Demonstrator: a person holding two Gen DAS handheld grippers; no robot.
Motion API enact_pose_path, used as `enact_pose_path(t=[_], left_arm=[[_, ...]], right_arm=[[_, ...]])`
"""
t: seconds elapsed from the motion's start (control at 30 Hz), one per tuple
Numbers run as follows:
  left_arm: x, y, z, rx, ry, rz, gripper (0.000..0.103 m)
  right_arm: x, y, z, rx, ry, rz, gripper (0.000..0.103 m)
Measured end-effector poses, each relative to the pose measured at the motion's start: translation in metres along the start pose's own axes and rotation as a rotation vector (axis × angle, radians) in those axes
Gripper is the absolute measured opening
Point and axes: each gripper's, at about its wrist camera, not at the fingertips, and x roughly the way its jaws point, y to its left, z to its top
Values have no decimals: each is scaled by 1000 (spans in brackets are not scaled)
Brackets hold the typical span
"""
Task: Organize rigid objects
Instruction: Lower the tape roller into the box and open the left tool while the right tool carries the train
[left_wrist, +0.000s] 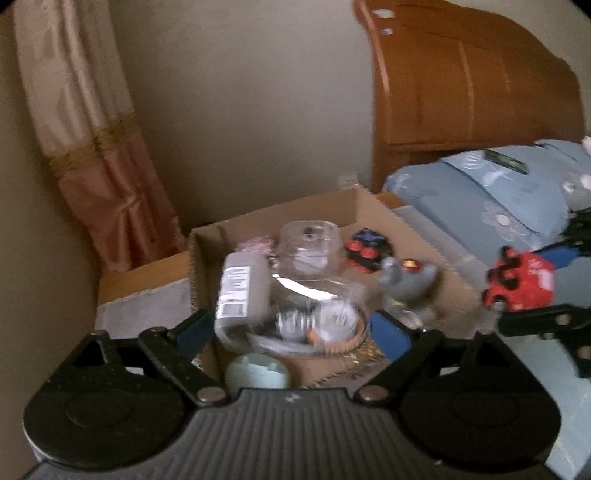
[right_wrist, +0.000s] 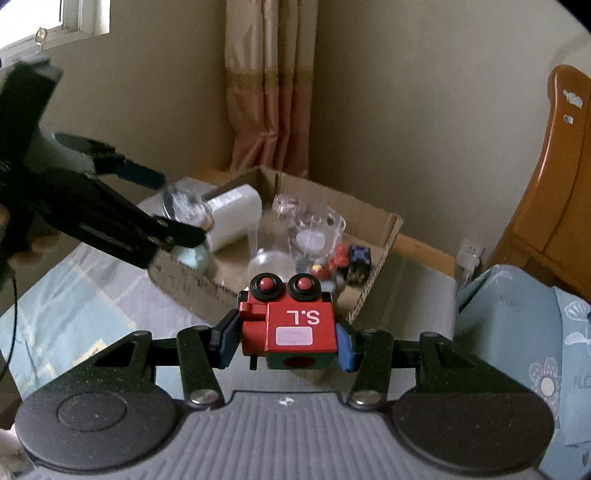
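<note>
Red toy truck (right_wrist: 290, 325), marked "S.L", sits clamped between the blue pads of the right gripper (right_wrist: 288, 341), lifted just in front of the cardboard box (right_wrist: 373, 291). Inside that box lie a white bottle (right_wrist: 234, 216), a clear glass (right_wrist: 314, 229) and small toy cars (right_wrist: 351, 260). The left gripper (left_wrist: 293, 326) hangs over the box's near edge with a clear round container (left_wrist: 314, 321) between its wide-spread jaws; whether the pads press it I cannot tell.

One cardboard box (right_wrist: 373, 225), two red toy vehicles (right_wrist: 291, 325), one white bottle (right_wrist: 234, 216), two clear containers (right_wrist: 314, 225)
</note>
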Motion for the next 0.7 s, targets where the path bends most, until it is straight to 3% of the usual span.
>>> enact_pose_path(t=[0.33,0.7], left_arm=[[9,7,-17,-40,79,-48,95],[-1,3,-18,-1,103,-49,95]], right_arm=[[3,5,16,-16,9,10,56],[20,-3,46,1,11,21,56]])
